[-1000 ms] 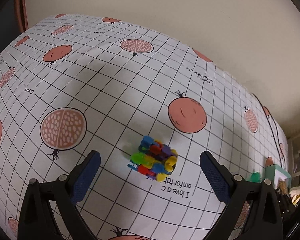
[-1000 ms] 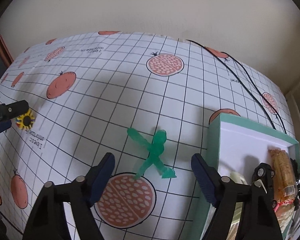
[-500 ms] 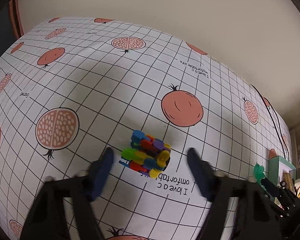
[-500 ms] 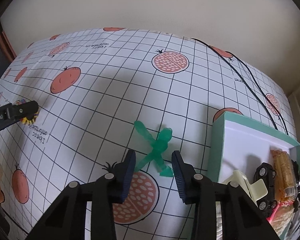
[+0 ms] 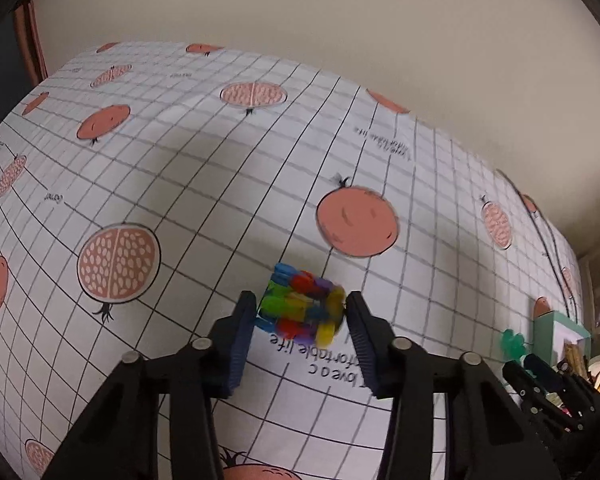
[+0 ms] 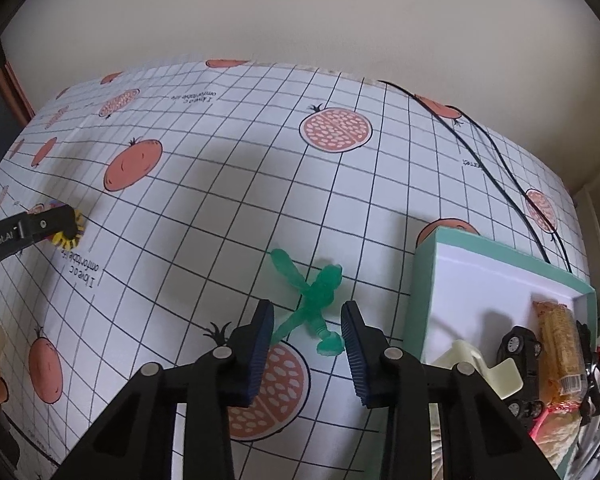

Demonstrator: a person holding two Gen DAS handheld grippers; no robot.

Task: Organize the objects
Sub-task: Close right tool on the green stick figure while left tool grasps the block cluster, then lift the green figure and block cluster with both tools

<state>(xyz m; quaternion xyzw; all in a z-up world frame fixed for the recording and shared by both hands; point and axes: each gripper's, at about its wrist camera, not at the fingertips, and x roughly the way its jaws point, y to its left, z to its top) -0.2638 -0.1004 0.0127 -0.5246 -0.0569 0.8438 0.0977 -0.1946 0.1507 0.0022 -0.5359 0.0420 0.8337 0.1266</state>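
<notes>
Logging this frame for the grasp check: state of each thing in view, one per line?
left gripper: jaws closed on the colourful block cluster
colourful block cluster: clamped between the jaws, on the tablecloth
right gripper: jaws narrowed around the green toy figure, contact unclear
green toy figure: lying flat on the tablecloth
mint box: open, holding a black toy car and a snack packet

**Two toys on the pomegranate cloth, and the box beside them**

The multicoloured block cluster (image 5: 302, 307) is a chunky bundle of blue, green, red, purple and yellow pieces, slightly blurred, sitting just above upside-down printed lettering. The translucent green toy figure (image 6: 310, 300) lies flat on the tablecloth (image 6: 228, 168), limbs splayed in an X, its lower end touching a printed pomegranate. Near its right stands the open mint-green box (image 6: 420, 296), white inside.
</notes>
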